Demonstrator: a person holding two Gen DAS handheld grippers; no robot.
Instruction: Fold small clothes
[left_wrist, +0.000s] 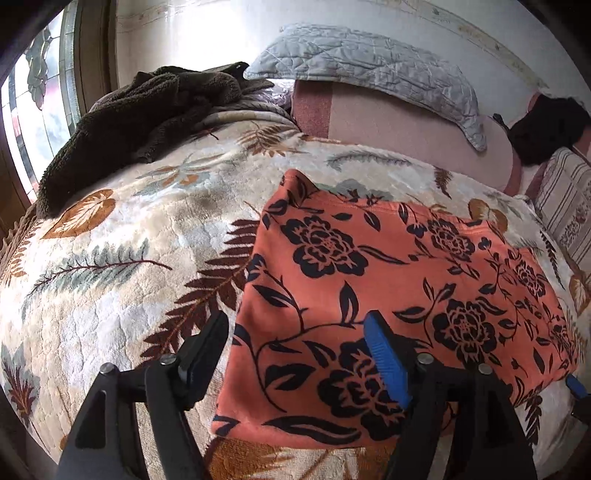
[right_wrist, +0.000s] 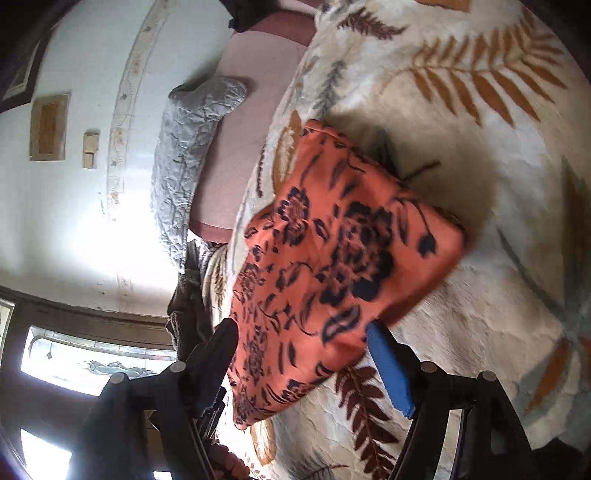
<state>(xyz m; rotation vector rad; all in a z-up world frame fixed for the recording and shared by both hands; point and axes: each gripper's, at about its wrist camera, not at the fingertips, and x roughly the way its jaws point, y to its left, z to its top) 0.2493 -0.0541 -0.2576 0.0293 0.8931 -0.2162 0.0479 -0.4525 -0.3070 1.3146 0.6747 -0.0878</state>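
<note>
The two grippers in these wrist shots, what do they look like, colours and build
Both look alike. The left gripper has two angular black plastic fingers on black linkage arms, joined by round silver pivot pins. One finger carries a ribbed bright blue pad; the other finger's pad looks black. The right gripper shows the same black frame, silver pins and blue pad. No cables, markings or sleeves show.

Orange floral garment motion-blurred in right wrist view, its right corner smeared; in left wrist view its near edge hidden behind left gripper finger, dark item far right too dim to ID, striped cushion cut by frame edge.
</note>
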